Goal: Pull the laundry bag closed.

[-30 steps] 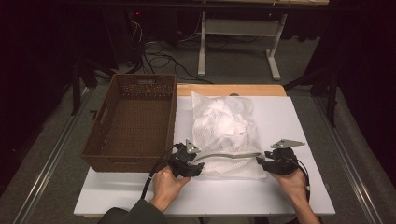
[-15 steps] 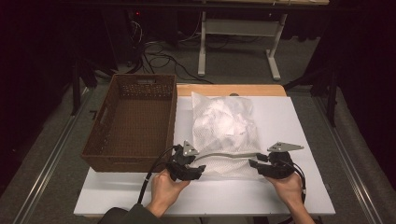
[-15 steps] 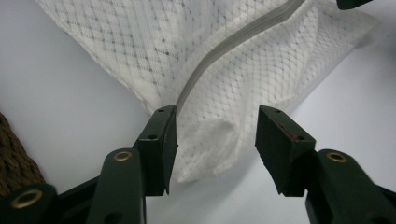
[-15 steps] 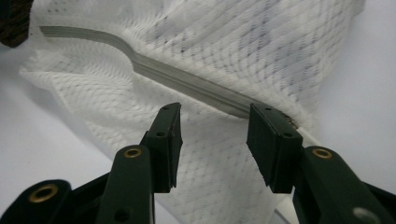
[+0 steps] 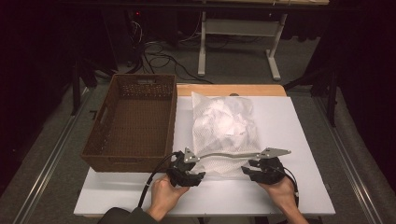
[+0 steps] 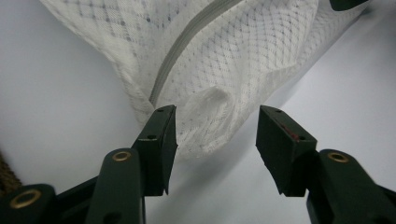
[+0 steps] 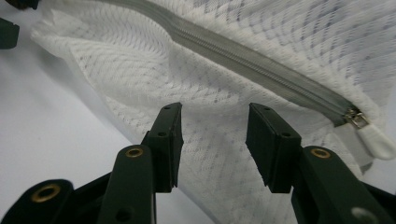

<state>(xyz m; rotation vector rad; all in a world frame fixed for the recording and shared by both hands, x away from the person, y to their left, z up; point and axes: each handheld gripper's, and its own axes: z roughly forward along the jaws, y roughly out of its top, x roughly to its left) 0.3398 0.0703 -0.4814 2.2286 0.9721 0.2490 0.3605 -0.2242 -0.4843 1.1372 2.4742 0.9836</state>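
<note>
A white mesh laundry bag (image 5: 224, 126) stuffed with white cloth lies on the white table (image 5: 303, 126), its grey zipper (image 5: 229, 154) along the near edge. My left gripper (image 5: 195, 173) is at the bag's near left corner and my right gripper (image 5: 250, 170) at its near right corner. In the left gripper view the jaws (image 6: 216, 135) stand open with the bag's corner (image 6: 205, 116) lying between them, unpressed. In the right gripper view the jaws (image 7: 214, 135) are open over the mesh (image 7: 116, 60), just below the zipper (image 7: 261, 65), whose white pull (image 7: 373, 140) sits at the right.
A brown wicker basket (image 5: 128, 161), empty, stands on the table's left side, close beside the bag. Bare white tabletop lies right of the bag and along the front edge. Behind the table are a wooden board's edge (image 5: 233, 89), floor cables and a white stand.
My right gripper has moved left and nearer to the front edge, closing in on the bag's near right corner. The left gripper has hardly moved.
</note>
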